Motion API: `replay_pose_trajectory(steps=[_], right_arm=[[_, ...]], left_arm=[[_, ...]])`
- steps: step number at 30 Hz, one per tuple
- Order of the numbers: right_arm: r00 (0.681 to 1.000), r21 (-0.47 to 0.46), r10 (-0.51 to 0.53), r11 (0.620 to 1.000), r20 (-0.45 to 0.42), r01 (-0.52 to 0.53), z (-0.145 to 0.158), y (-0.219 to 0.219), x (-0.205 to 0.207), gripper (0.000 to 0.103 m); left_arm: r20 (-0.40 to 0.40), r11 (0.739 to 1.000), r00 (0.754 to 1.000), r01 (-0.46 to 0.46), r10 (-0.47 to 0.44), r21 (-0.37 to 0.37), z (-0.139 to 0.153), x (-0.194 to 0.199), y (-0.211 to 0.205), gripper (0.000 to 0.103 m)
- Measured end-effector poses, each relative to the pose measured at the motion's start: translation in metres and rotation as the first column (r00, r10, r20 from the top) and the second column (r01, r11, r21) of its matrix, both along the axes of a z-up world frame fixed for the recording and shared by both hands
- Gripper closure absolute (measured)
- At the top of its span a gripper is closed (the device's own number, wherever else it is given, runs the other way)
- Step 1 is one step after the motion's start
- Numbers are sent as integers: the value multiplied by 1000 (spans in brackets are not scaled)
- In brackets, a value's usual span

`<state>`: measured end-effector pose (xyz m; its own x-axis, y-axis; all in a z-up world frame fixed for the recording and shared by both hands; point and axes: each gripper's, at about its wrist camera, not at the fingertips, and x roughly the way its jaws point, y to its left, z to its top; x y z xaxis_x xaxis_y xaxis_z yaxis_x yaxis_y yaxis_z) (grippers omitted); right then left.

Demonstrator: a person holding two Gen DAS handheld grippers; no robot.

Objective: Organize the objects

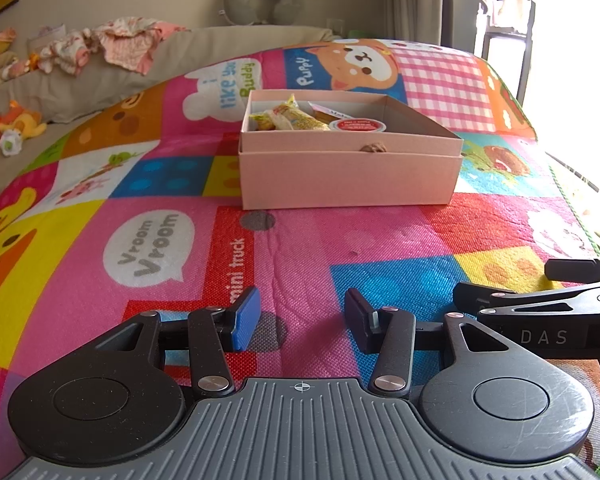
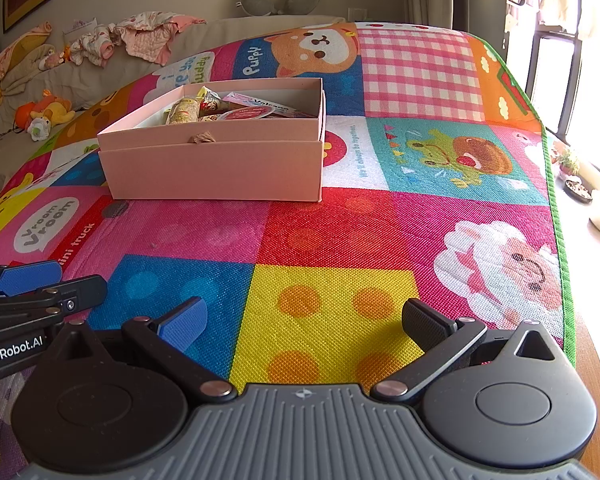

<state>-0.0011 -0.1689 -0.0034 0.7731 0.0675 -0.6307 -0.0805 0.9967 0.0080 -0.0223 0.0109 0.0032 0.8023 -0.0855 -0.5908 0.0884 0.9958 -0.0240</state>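
pink box [image 1: 348, 176] | ahead of left hand-held gripper [image 1: 302, 320] | apart

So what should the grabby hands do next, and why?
Probably nothing much: maybe ease both back. The snacks and the red-lidded cup already sit inside the pink box, the left gripper and right gripper are open and empty, and no loose item shows on the mat near them.

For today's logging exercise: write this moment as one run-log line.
left gripper: open, empty | right gripper: open, empty | pink cardboard box: on colourful play mat, holds snack packets
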Motion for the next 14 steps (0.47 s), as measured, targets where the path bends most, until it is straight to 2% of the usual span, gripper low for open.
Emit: replay_pose_trajectory(steps=[6,14], right_arm=[[1000,0,0,1000,0,0,0,0,0,0],[1000,0,0,1000,0,0,0,0,0,0]], left_arm=[[0,1000,1000,0,0,-24,1,0,2,51],[-1,1000,1000,4,-4,-14,0,0,1,49]])
